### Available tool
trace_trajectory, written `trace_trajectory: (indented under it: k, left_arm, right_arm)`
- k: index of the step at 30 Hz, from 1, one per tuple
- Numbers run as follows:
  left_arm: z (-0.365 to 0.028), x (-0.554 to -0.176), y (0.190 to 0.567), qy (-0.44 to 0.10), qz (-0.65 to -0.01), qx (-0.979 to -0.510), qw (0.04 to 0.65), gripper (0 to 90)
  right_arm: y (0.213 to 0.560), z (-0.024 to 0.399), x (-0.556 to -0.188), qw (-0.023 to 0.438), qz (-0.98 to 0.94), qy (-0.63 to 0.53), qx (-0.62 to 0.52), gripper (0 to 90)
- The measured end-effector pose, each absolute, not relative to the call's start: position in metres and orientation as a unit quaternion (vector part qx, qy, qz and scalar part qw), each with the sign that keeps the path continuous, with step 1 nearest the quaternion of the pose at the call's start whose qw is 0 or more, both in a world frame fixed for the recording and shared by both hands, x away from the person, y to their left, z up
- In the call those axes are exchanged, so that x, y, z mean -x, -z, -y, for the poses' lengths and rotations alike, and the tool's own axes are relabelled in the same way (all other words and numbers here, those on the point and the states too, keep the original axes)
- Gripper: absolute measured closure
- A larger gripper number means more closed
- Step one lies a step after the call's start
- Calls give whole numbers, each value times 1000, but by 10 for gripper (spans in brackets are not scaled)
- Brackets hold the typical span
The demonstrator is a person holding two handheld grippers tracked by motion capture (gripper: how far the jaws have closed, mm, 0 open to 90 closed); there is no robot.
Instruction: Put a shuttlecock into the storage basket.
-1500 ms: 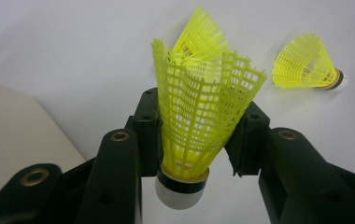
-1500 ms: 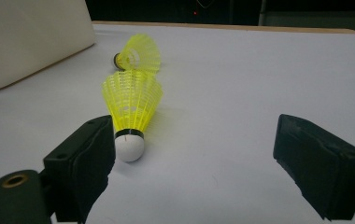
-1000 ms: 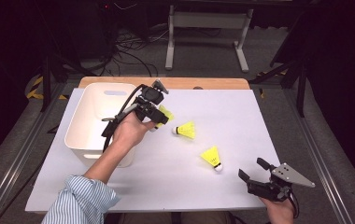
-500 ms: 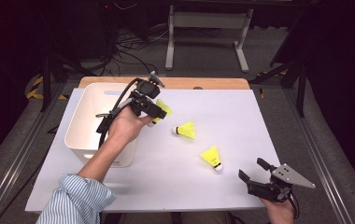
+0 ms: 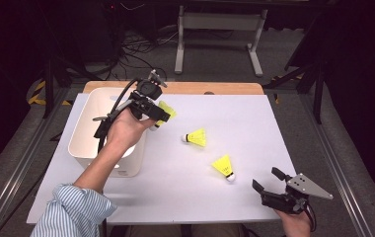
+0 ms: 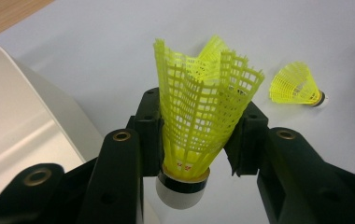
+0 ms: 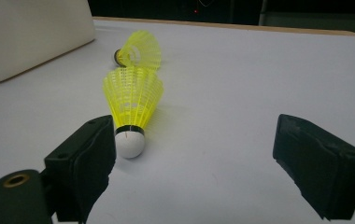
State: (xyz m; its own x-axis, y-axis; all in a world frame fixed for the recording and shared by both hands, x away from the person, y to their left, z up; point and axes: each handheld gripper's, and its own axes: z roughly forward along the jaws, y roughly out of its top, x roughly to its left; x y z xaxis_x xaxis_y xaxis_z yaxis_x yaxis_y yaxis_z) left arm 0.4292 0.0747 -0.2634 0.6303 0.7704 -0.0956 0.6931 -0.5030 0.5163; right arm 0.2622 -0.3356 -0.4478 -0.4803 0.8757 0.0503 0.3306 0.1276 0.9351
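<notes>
My left gripper (image 5: 157, 114) is shut on a yellow shuttlecock (image 5: 165, 111), held in the air at the right rim of the white bin (image 5: 93, 111). In the left gripper view the jaws squeeze the yellow shuttlecock's (image 6: 202, 108) mesh skirt, with its white cork below them. Two more yellow shuttlecocks lie on the white table: one (image 5: 196, 138) at the middle and one (image 5: 223, 167) nearer the front. My right gripper (image 5: 268, 181) rests open at the front right. The near shuttlecock (image 7: 131, 105) lies just ahead of its left jaw, the far one (image 7: 137, 50) behind it.
The white bin (image 7: 31, 35) stands at the table's left side. A wooden board edge (image 5: 210, 88) runs along the back of the white sheet. Dark floor, cables and a metal stand lie beyond the table.
My left hand has risen and drifted a little toward the back and the bin's rim, carrying the shuttlecock. The right gripper has stayed put.
</notes>
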Motion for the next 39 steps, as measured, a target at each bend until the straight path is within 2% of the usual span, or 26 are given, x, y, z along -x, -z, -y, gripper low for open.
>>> trace_trajectory:
  k: [22, 39]
  left_arm:
    - [-105, -429, 255, -84, -450, -848, 265, 637]
    - [-118, -433, 263, -89, -469, -841, 256, 637]
  right_arm:
    - [448, 335, -263, 273, -703, -498, -429, 140]
    - [448, 335, -262, 273, -704, -497, -427, 140]
